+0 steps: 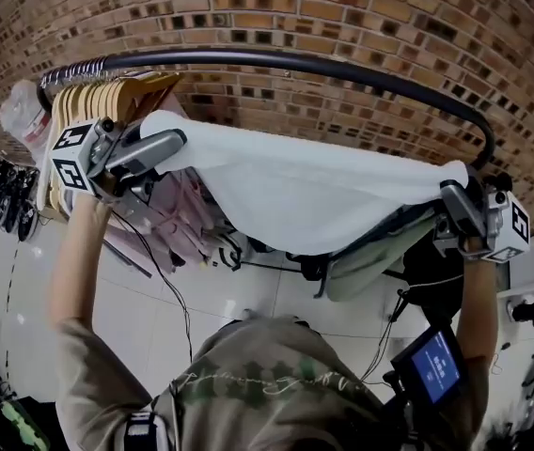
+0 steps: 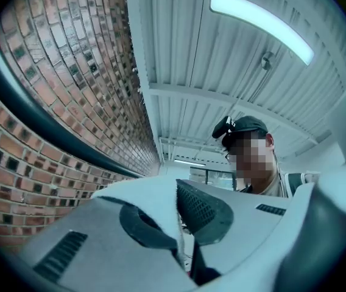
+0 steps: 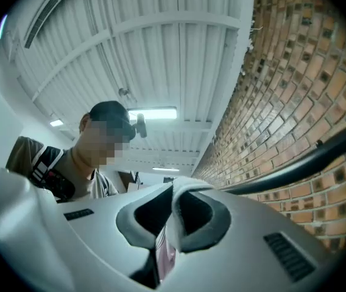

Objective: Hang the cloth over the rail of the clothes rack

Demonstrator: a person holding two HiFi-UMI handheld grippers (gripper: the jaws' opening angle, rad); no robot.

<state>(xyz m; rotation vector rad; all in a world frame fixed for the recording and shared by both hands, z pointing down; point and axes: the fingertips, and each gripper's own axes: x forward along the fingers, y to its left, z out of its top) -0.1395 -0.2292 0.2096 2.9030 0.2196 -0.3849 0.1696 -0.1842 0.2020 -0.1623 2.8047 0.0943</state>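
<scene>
Brick wall (image 1: 342,26): filled the background behind the rack, in mixed red and dark bricks.
Floor (image 1: 154,308): pale glossy tiles, seen far below the raised arms.
Rail (image 1: 323,64): a dark tube of the clothes rack that arched across the top of the head view, in front of the wall.
Cloth (image 1: 295,191): a white sheet held up and stretched between the two grippers. Its top edge ran just under the rail, its lower edge sagged in the middle, and it was not draped over the rail.
Person (image 1: 267,374): seen from above in an olive top, with both arms raised towards the rail.
Hanging garments (image 1: 178,214): pink pieces at the left and a pale green piece towards the right, partly hidden behind the cloth.
Wooden hangers (image 1: 107,97): a tight bunch on the rail's left end, just above the left gripper.
Left gripper (image 1: 175,142): jaws clamped together on the cloth's left top corner, with a fold of white fabric pinched between the pads.
Right gripper (image 1: 450,193): jaws closed on the cloth's right top corner, with fabric bunched between the pads.
Small screen (image 1: 436,365): lit blue, at the lower right beside the right forearm.
</scene>
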